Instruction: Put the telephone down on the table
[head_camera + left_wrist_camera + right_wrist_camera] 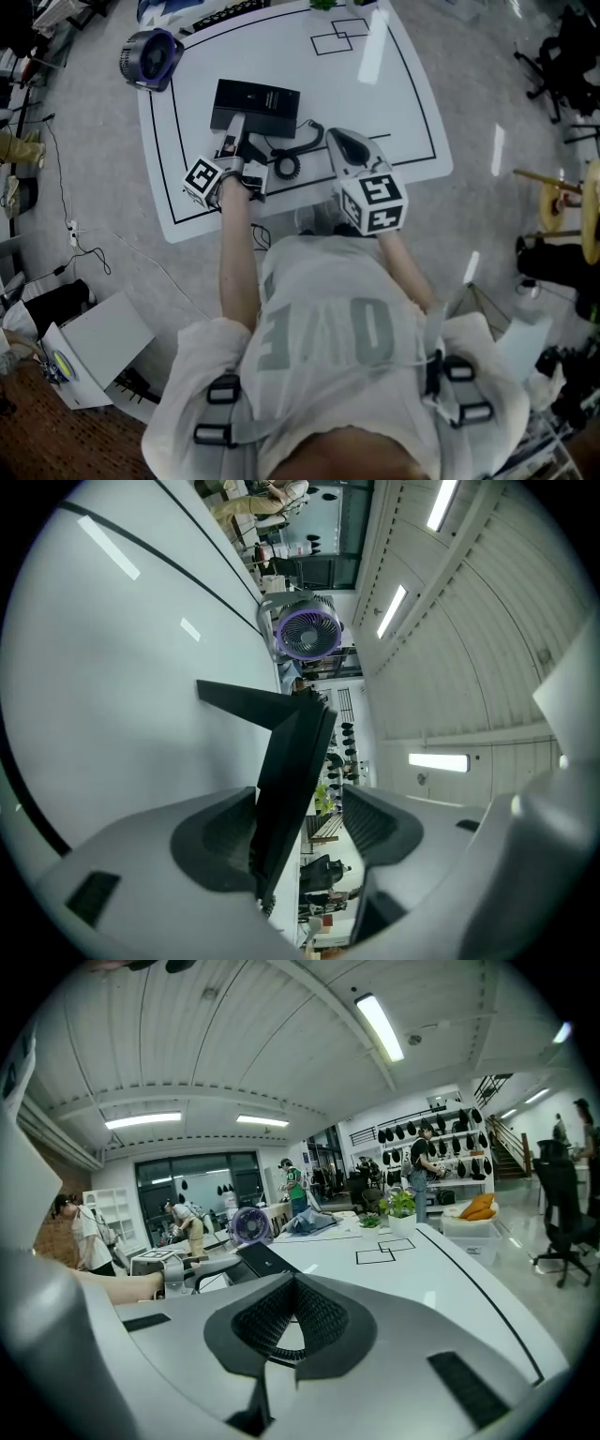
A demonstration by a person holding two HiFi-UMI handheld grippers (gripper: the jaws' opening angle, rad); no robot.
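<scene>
Only the thin edge of the telephone handset [291,761] made out, lower end cut off behind the left gripper [300,825]. Stood between its spread jaws, against one pad, clear of the other, by the base [255,105] on the desk [403,103]. Right gripper [281,1283] pressed together, empty.

black telephone [255,103] — flat on white table [375,112]

blk telephone [255,105], wht table [375,103], purple fan [150,58]
</scene>
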